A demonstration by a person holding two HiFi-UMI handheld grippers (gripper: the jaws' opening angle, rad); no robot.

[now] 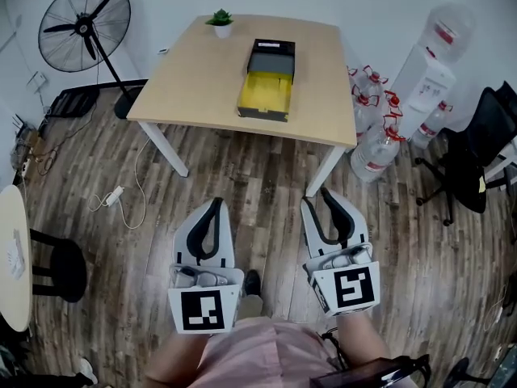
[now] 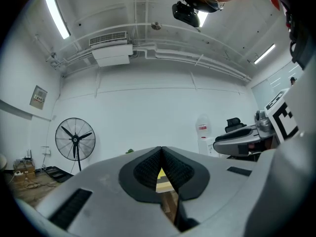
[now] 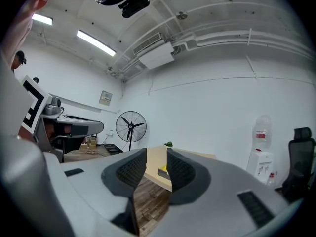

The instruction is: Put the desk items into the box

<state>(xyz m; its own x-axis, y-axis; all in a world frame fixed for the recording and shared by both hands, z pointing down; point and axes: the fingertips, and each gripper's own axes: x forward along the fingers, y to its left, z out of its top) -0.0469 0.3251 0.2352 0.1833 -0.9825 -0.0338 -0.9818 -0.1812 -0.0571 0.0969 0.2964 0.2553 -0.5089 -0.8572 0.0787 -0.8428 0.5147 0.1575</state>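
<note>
You hold the left gripper (image 1: 215,204) with fingers (image 2: 148,171) closed, the right gripper (image 1: 317,197) with fingers apart, empty, well short of the box (image 1: 268,79).

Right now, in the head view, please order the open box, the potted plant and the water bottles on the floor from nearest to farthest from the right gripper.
1. The water bottles, on the floor right of the table, nearest the right gripper.
2. The box, mid-table.
3. The potted plant, at the table's far edge.
</note>
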